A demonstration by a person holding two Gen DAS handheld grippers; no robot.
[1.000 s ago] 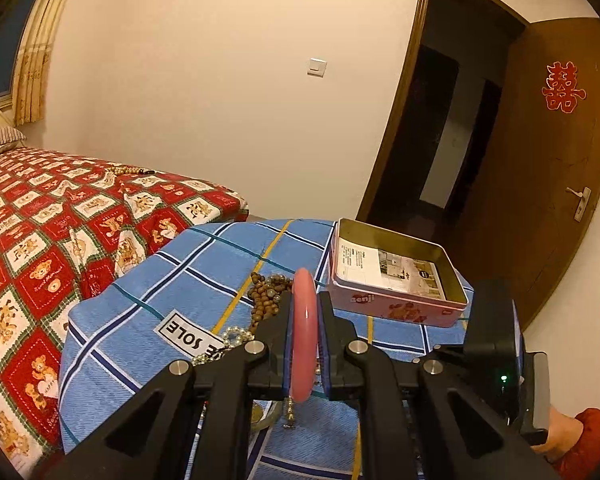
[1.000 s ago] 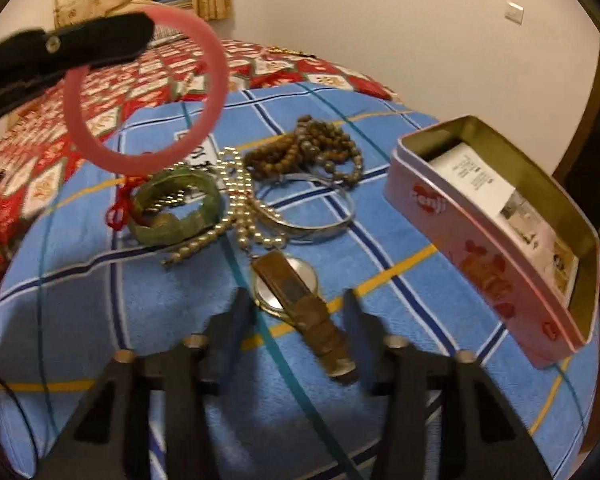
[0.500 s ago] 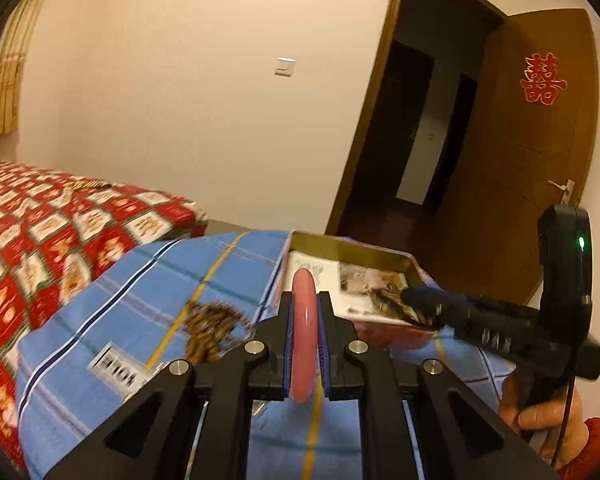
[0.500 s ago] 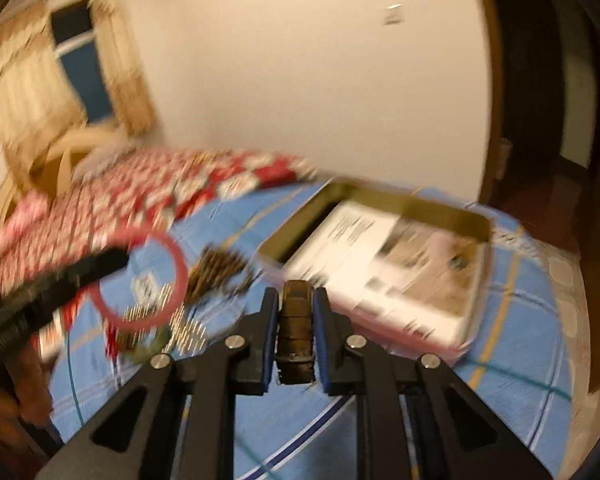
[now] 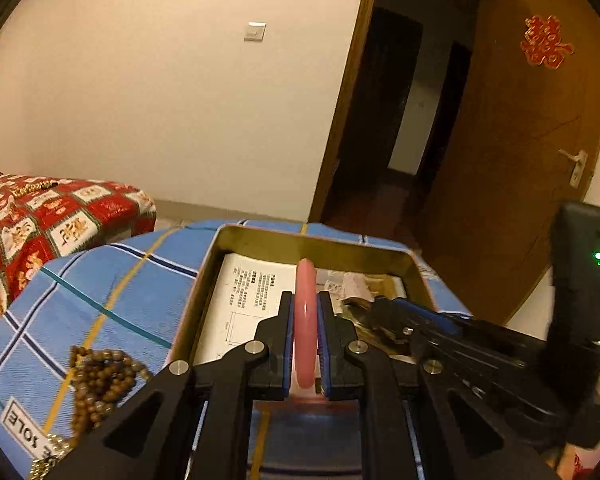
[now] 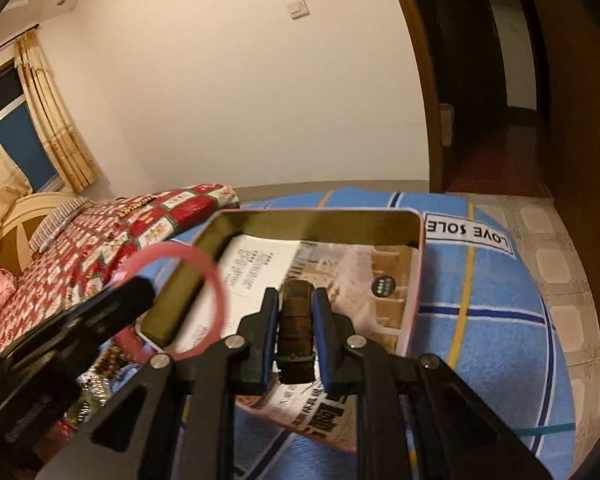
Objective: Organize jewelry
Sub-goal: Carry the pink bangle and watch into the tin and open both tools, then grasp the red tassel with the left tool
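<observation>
I am holding the pink bangle (image 5: 305, 320) clamped in my left hand-held gripper (image 5: 305, 344) and the brown watch (image 6: 296, 332) in my right hand-held gripper (image 6: 296, 336), both over the open tin (image 6: 320, 222). Next I am lowering, then releasing them inside

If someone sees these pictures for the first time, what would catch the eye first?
Probably the pink bangle, held upright between the fingers of the left gripper over the open tin on the blue checked cloth. Next, the brown watch strap clamped in the right gripper, also above the tin.
</observation>
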